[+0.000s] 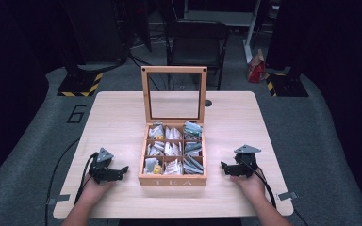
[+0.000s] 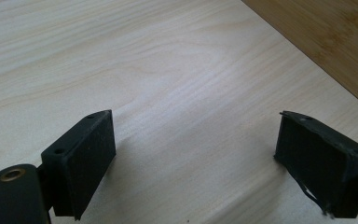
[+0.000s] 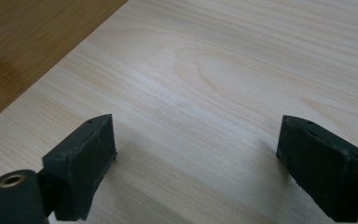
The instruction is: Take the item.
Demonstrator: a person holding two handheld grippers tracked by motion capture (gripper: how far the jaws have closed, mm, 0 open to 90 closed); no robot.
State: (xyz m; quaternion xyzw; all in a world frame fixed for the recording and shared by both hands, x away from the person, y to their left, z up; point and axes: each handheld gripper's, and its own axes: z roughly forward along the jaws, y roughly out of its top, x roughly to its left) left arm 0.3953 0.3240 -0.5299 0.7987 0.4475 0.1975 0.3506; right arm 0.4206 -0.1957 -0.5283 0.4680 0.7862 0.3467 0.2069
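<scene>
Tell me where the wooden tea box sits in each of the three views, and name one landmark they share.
High view: the tea box stands at the table's centre, lid raised, between the left gripper and right gripper.
Left gripper view: its darker wooden wall fills the upper right corner.
Right gripper view: its wall fills the upper left corner.
Shared landmark: the pale wooden table.

Pale matt wood-grain table [image 1: 118,113], darker wooden tea box [image 1: 172,180] with a glossy clear-paned lid [image 1: 174,96].

A pale wooden table [image 1: 122,117] stands on grey carpet [image 1: 320,141] (a "6" marked on it). Behind it sits a dark chair [image 1: 195,40]; the surrounding room is dim.
</scene>
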